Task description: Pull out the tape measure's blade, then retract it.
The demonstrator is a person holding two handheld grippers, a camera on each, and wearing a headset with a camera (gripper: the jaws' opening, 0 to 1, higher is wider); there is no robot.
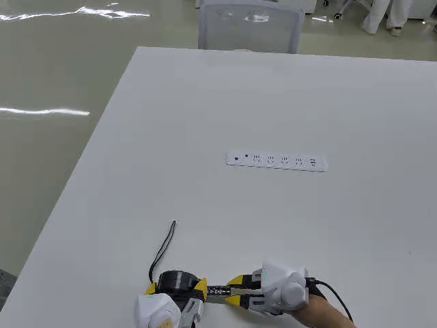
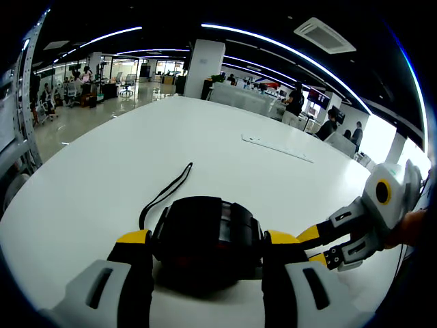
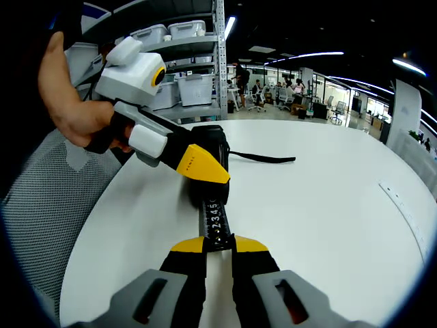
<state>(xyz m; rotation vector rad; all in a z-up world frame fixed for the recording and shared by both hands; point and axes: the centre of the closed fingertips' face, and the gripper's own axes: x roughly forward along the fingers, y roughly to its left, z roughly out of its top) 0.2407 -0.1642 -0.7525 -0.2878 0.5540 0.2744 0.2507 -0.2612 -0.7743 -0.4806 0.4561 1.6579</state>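
In the head view, we locate the tape measure (image 1: pixel 179 281) on the table (image 1: pixel 273 102), well nearer to us than the strip (image 1: pixel 276 161) and to its left. Its strap (image 1: pixel 162 249) trails toward the strip. A short length of blade (image 1: pixel 218 294) runs from the case to the right gripper (image 1: pixel 234 291).

The right gripper view resolves numerals on the blade (image 3: pixel 216 217) and shows a hand (image 3: pixel 72 113) holding the left gripper (image 3: pixel 205 160).

The left gripper view shows the case (image 2: pixel 205 222) end on.

The left gripper (image 2: pixel 206 239) is clenched on the case, one jaw against each side. The right gripper (image 3: pixel 218 244) has its jaws nearly together, pinching the blade end.
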